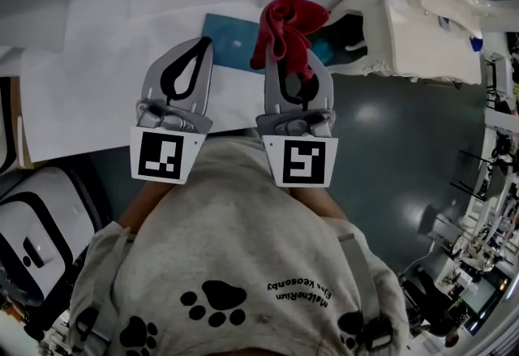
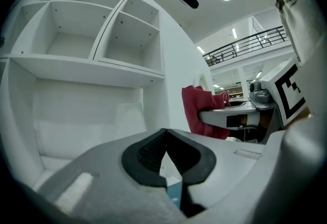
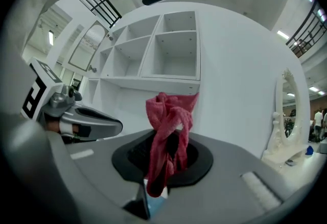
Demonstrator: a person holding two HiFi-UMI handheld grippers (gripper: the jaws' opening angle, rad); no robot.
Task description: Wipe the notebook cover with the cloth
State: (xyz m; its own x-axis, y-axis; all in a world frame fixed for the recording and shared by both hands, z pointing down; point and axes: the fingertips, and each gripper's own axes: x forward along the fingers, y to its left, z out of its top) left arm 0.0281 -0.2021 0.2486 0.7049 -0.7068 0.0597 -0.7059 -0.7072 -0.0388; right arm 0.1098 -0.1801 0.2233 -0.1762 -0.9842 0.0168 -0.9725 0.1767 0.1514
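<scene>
The right gripper [image 1: 285,50] clamps the bunched cloth [image 1: 288,22] over the notebook [image 1: 231,42], which lies near the table's [image 1: 97,54] right edge. The left gripper [image 1: 203,43] is closed and empty, at the notebook's left edge.

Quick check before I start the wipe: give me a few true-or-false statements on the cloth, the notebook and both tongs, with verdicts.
1. The right tongs are shut on the red cloth. True.
2. The left tongs grip the notebook. False: they are shut with nothing between them.
3. The teal notebook lies flat on the white desk, ahead of both tongs. True.
4. The cloth is spread flat across the notebook cover. False: it is bunched up and sticks out past the tips of the right tongs.
5. The two tongs are side by side, left of the white ornate mirror frame. True.
</scene>
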